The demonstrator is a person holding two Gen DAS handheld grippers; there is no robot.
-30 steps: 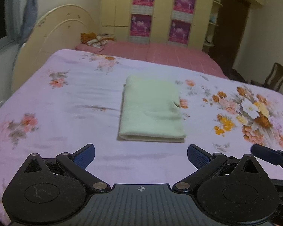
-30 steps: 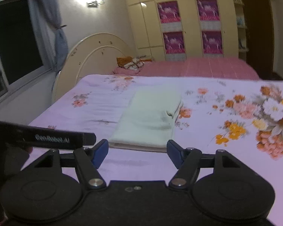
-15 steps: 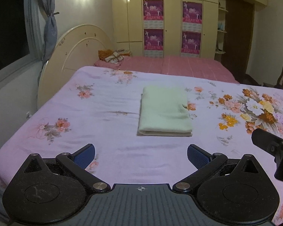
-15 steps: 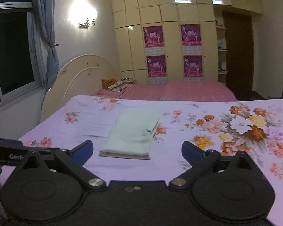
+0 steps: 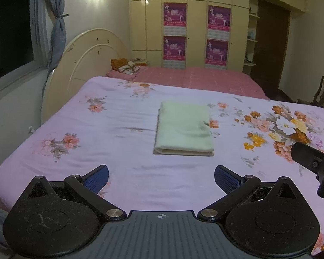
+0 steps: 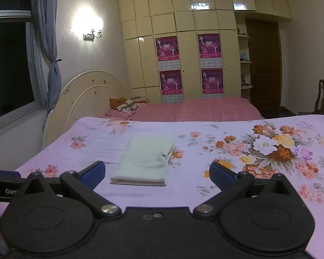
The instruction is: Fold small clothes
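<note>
Both grippers had drawn back from the cloth [image 5: 183, 129] since a second ago: it sat smaller and further off in each wrist view, and more of the room showed above the bed [image 5: 123, 116]. You had pulled away and lifted, which reads as a release after the last fold, not an approach.

Your left gripper [image 5: 161, 176] had its jaws spread wide and held nothing; the right gripper [image 6: 157, 171] was equally wide and empty. Holding them open and clear of the fabric made sense if the fold was done, since no pad could drag a layer out of line.

The cloth lay flat on the bed as a neat pale-green rectangle, its stacked edges facing you and a small pucker on its right side. In the left view it lay ahead of the jaws, apart from them, roughly centred between the fingers [image 5: 97, 178]. In the right view it lay ahead and left of centre, nearer the left finger, touching neither. Part of the right gripper showed at the right edge of the left view, beside the bed's flower print.
</note>
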